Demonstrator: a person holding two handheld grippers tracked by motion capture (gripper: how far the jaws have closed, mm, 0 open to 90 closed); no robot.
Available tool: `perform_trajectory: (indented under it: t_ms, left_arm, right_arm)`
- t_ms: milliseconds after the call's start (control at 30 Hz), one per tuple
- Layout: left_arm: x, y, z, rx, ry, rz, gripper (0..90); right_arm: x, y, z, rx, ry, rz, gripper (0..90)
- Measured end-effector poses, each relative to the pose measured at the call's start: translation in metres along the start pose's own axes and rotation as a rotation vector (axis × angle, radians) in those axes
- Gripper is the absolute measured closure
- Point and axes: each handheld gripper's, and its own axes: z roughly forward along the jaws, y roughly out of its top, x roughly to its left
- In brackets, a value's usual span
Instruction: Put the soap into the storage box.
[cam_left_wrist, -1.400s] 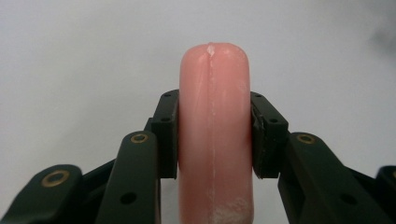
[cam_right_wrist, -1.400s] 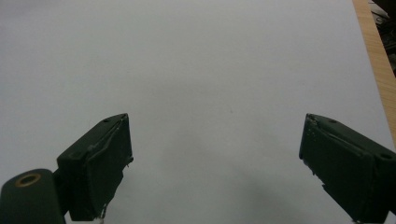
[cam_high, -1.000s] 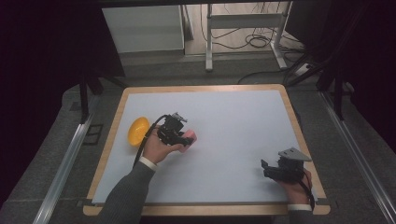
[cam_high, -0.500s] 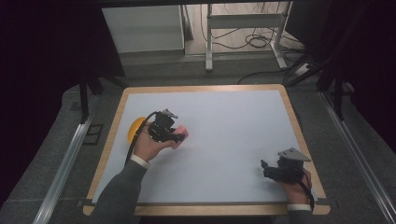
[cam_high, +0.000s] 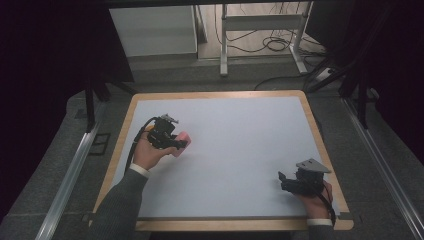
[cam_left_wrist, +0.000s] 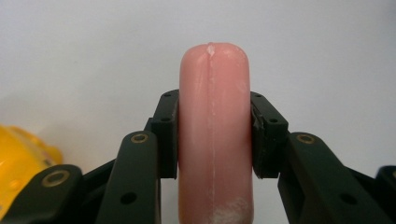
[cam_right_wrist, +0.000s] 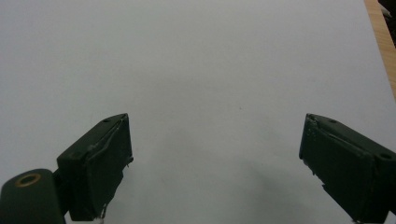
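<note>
Pink block (cam_left_wrist: 215, 135) is clamped edge-on between the jaws of the left tool (cam_high: 176, 143), gripped across its narrow faces so that the rounded end projects forward, over the left part of the counter (cam_high: 240, 150). A yellow object (cam_left_wrist: 21, 168) lies just beside. Left forearm is angled inward. Right tool (cam_high: 290, 181) is held with jaws apart and nothing between them, near the right edge, probably kept clear

Yellow toy (cam_left_wrist: 21, 168) sits low-left near me; white mat (cam_high: 240, 150) on wood-edged table (cam_high: 320, 135); cables (cam_high: 270, 42) on floor behind.
</note>
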Motion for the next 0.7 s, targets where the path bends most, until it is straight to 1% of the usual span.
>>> perform_trajectory:
  t_ms: [33,67,200,233,333,367,400,433,467,500,600,633,700]
  left_arm:
    - [0.002,-0.001,-0.001,-0.003,0.0,-0.009,60.6]
    - [0.004,-0.001,-0.003,0.003,0.005,-0.006,60.6]
    - [0.013,-0.006,-0.008,-0.002,0.024,-0.023,60.6]
    - [0.013,-0.006,-0.008,-0.002,0.024,-0.023,60.7]
    - [0.024,-0.009,-0.014,-0.011,0.042,-0.044,60.6]
    - [0.024,-0.009,-0.014,-0.011,0.042,-0.044,60.7]
    - [0.03,-0.011,-0.017,-0.013,0.052,-0.065,60.7]
    - [0.033,-0.012,-0.019,-0.013,0.056,-0.07,60.6]
    - [0.033,-0.012,-0.019,-0.013,0.056,-0.07,60.7]
    - [0.038,-0.014,-0.021,-0.015,0.061,-0.08,60.6]
    - [0.045,-0.017,-0.024,-0.017,0.067,-0.101,60.6]
    - [0.045,-0.017,-0.024,-0.017,0.067,-0.101,60.6]
    - [0.052,-0.02,-0.026,-0.012,0.081,-0.119,60.6]
  right_arm:
    - [0.0,0.0,0.0,0.001,-0.001,0.0,9.0]
    - [0.0,0.0,0.0,0.001,-0.001,0.0,9.0]
    - [0.001,0.0,0.0,0.001,-0.002,-0.001,9.0]
    - [0.001,0.0,0.0,0.002,-0.002,-0.003,9.0]
    - [0.001,0.0,0.0,0.002,0.0,-0.003,9.0]
    - [0.001,0.0,0.0,0.002,0.0,-0.003,9.0]
    - [0.001,0.0,0.0,0.002,-0.002,-0.003,9.0]
    - [0.001,0.0,0.0,0.002,-0.002,-0.003,9.0]
    - [0.001,0.0,0.0,0.002,-0.002,-0.003,9.0]
    - [0.001,0.0,0.0,0.002,-0.004,-0.002,9.0]
    - [0.001,0.001,0.0,0.001,-0.006,-0.001,9.0]
    - [0.001,0.001,0.0,0.001,-0.006,-0.001,9.0]
    - [0.002,0.001,0.0,-0.001,-0.003,-0.005,9.0]
